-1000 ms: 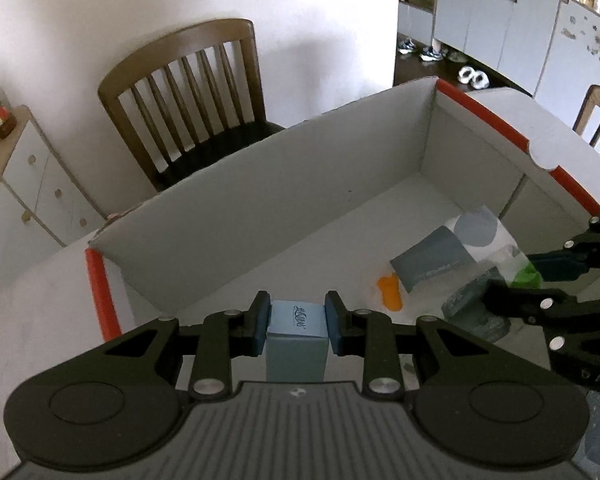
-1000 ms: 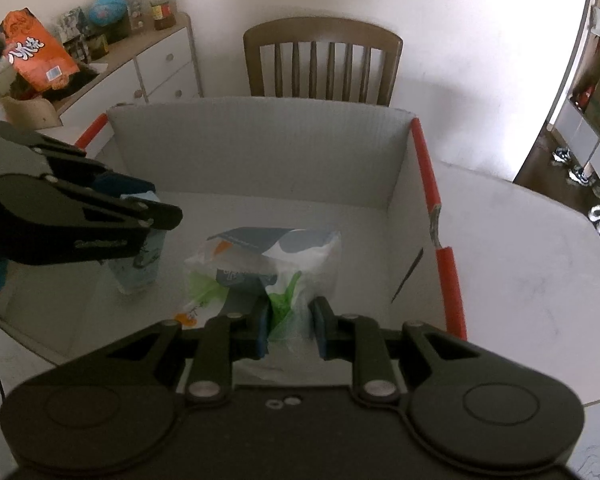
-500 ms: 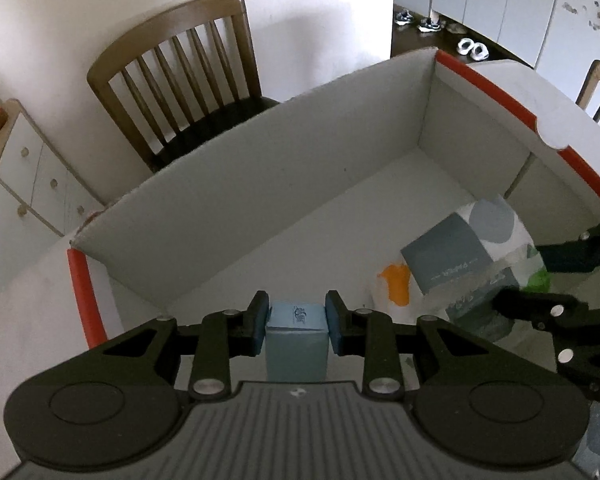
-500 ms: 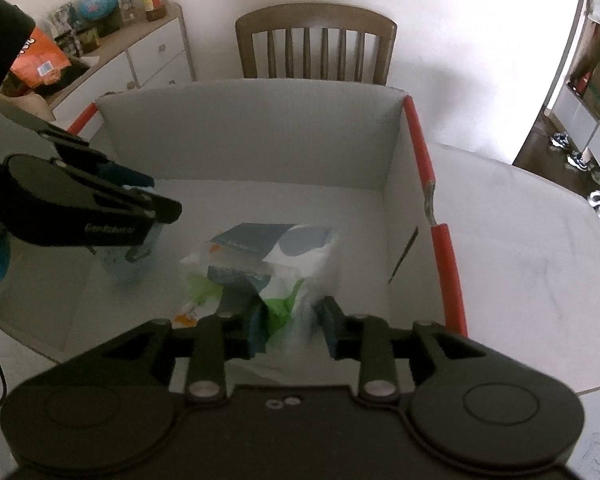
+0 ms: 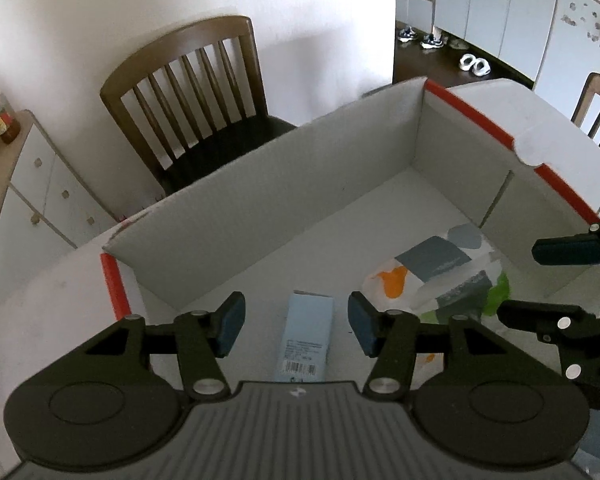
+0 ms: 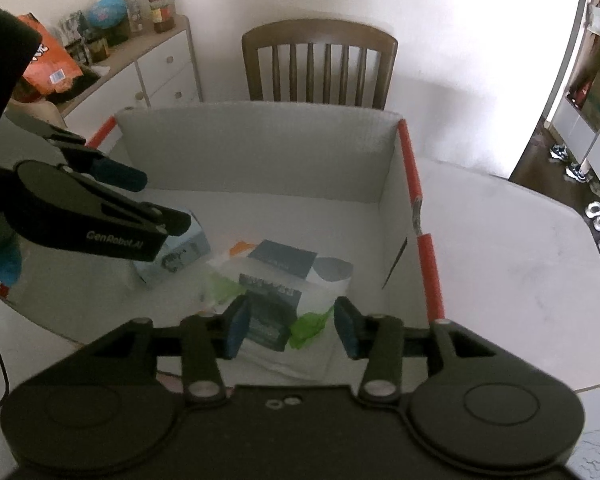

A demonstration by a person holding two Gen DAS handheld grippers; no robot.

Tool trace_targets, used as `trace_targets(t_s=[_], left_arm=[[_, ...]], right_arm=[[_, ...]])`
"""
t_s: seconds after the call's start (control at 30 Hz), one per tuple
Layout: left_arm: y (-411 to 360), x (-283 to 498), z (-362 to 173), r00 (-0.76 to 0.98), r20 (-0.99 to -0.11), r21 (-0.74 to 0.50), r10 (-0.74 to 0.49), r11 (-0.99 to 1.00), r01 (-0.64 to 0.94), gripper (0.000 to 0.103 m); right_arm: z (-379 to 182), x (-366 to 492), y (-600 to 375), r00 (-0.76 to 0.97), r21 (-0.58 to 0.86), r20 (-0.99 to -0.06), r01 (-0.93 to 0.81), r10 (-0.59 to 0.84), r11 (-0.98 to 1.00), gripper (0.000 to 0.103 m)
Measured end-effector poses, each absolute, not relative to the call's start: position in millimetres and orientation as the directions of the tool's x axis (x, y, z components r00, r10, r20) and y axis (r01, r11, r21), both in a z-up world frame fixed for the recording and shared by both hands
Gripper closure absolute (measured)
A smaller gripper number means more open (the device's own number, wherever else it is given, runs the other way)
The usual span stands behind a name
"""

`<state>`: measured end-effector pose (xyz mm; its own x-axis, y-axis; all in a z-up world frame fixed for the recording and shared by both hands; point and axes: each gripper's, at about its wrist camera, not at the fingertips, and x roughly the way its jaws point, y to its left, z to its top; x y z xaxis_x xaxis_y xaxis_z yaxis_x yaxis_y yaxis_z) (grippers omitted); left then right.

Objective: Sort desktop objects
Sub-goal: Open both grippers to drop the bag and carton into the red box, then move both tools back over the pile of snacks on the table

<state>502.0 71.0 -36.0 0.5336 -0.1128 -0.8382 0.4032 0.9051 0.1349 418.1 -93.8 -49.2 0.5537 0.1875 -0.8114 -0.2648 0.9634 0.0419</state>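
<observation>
Release step: left gripper (image 5: 294,322) opening, carton (image 5: 306,338) lying free below its pads on the box (image 5: 260,200) floor. Right gripper (image 6: 290,326) opening too, pack (image 6: 284,280) apparently dropped beside the carton. Next: lifting both clear.

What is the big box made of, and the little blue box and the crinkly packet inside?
Big box: looks like matte corrugated cardboard, ribbed walls. Little blue box: probably thin printed card, sharp edges, barcode. Packet: seemingly glossy plastic film, crinkled and shiny.

Black claw (image 5: 296,322), blue pads (image 5: 230,322), silver screws.
</observation>
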Motion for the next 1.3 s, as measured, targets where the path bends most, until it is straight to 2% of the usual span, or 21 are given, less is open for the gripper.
trace_targets(t_s=[0.87, 1.3], left_arm=[[53, 391, 47, 0.648, -0.757, 0.196, -0.086, 0.916, 0.350, 0.048], [38, 316, 63, 0.682, -0.728, 0.210, -0.071, 0.924, 0.320, 0.048]], right_arm=[[22, 339, -119, 0.636, 0.055, -0.731, -0.303, 0.245, 0.951, 0.056], [40, 284, -148, 0.645, 0.053, -0.712, -0.343, 0.276, 0.938, 0.056]])
